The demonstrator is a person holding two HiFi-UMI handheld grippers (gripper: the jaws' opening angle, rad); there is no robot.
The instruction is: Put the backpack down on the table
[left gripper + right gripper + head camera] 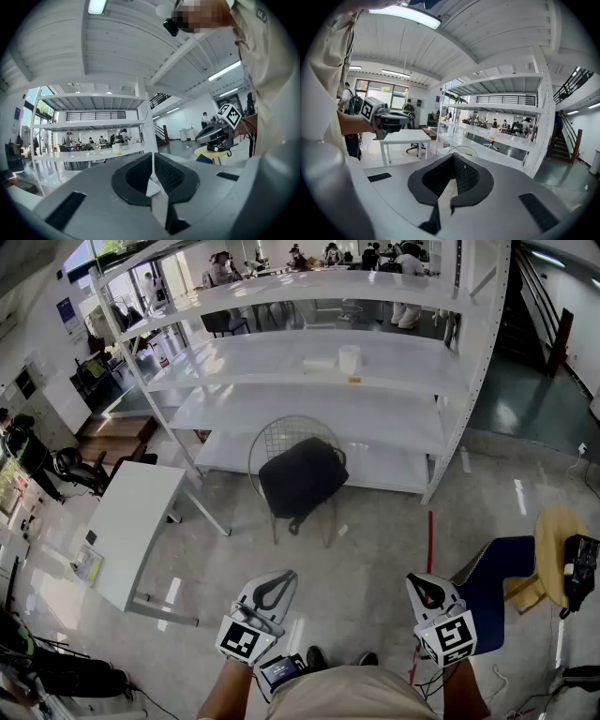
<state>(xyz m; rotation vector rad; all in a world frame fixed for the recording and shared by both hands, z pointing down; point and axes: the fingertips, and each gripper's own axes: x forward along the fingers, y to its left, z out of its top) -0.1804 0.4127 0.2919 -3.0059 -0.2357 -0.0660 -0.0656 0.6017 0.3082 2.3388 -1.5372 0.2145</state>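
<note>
The black backpack [302, 479] rests on the seat of a wire chair [291, 432] in front of me, by the white shelving. The white table [131, 521] stands to the left; it also shows in the right gripper view as the white table [405, 137]. My left gripper [278, 579] and right gripper [418, 581] are held low near my body, well short of the backpack. Both are shut with nothing between the jaws, as the left gripper [152, 160] and right gripper [452, 163] show in their own views.
Tall white shelving [309, 381] stands behind the chair, with a small white roll [349, 359] on one shelf. A blue chair [492, 582] and a yellow round stool [553, 540] are at my right. A black office chair [80, 470] is far left. People sit beyond the shelving.
</note>
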